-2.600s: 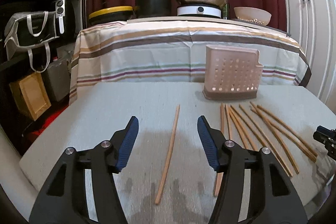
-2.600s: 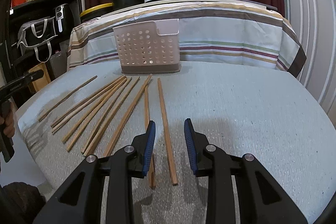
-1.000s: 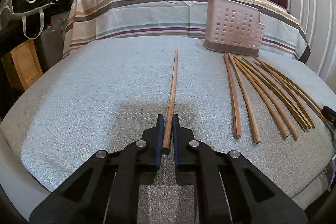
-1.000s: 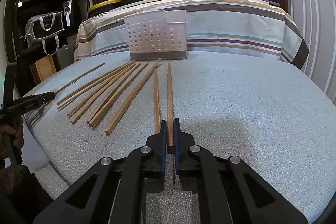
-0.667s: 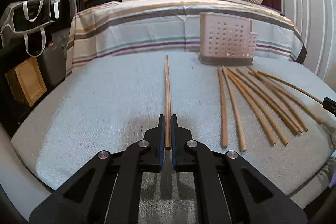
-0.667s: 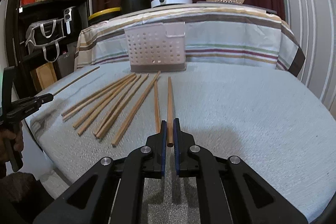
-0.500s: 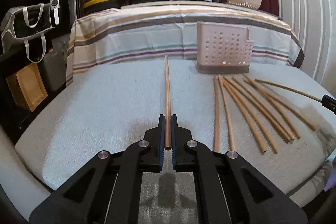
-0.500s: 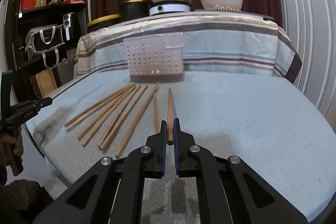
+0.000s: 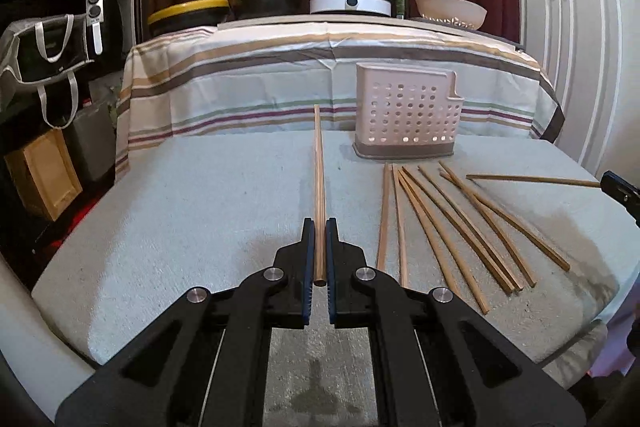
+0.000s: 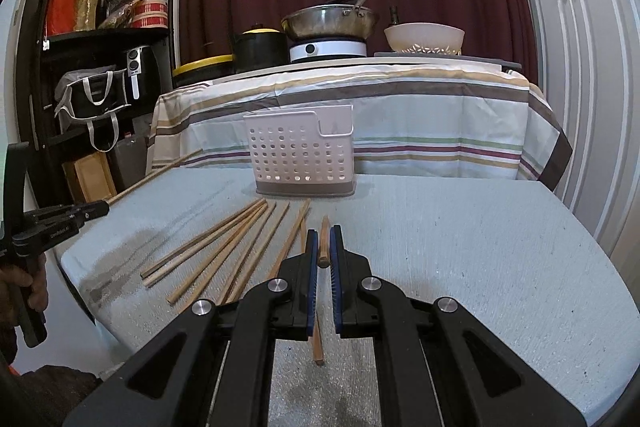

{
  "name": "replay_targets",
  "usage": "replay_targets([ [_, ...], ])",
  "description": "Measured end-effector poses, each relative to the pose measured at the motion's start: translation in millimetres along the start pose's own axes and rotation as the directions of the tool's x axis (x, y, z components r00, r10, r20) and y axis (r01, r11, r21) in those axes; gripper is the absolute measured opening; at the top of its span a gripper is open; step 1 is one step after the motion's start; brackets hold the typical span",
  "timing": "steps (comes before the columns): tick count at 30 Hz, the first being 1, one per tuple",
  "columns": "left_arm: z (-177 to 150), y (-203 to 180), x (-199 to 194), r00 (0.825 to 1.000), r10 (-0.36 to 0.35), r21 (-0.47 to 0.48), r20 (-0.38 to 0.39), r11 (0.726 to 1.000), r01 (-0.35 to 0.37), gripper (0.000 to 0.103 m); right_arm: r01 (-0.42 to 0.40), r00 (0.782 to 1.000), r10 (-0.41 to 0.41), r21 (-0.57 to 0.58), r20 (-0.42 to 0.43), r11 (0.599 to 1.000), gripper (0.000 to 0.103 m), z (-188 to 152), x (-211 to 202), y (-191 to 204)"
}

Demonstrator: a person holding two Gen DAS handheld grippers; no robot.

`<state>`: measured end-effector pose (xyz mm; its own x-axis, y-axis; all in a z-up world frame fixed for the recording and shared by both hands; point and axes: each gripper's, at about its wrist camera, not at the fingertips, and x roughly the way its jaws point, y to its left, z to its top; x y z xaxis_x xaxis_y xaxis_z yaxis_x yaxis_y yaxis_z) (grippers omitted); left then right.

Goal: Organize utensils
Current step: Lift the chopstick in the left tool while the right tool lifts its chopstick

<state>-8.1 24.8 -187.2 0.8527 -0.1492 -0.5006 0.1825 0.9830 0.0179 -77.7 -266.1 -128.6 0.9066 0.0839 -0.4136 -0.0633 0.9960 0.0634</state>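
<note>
Centrally, left black two-finger gripper (image 9: 319, 227) clamped on long wooden chopstick (image 9: 318, 167), raised above pale foam-covered table (image 9: 200, 207). Right black two-finger gripper (image 10: 324, 233) pinching second wooden chopstick (image 10: 323, 239), pointing toward perforated pale-pink plastic utensil holder (image 10: 300, 157). Loose wooden chopsticks (image 9: 452, 223) fanned on table, just before holder.

The right gripper (image 9: 618, 189) is cut by the left wrist view's right edge, so its jaws cannot be read there. The utensil caddy's (image 10: 301, 157) inside is hidden behind its perforated wall. One loose chopstick (image 10: 316, 335) runs partly under the right gripper's fingers (image 10: 312, 255).
</note>
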Motion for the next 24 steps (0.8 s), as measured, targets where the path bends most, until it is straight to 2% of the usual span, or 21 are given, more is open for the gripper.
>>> replay_targets([
  [11,-18,2,13,0.998,0.004,-0.009,-0.067,1.0,-0.005,0.006,-0.005,1.0,0.005,-0.002,0.0,1.0,0.007,-2,-1,2],
  [16,-31,7,21,0.993,-0.015,-0.046,-0.118,0.999,0.009,0.006,-0.007,1.0,0.007,-0.001,-0.004,1.0,0.007,-4,-2,3],
  [24,-31,5,15,0.993,-0.032,-0.056,-0.113,0.998,0.026,0.006,-0.014,1.0,0.014,-0.008,0.003,1.0,0.007,-6,-3,7],
])
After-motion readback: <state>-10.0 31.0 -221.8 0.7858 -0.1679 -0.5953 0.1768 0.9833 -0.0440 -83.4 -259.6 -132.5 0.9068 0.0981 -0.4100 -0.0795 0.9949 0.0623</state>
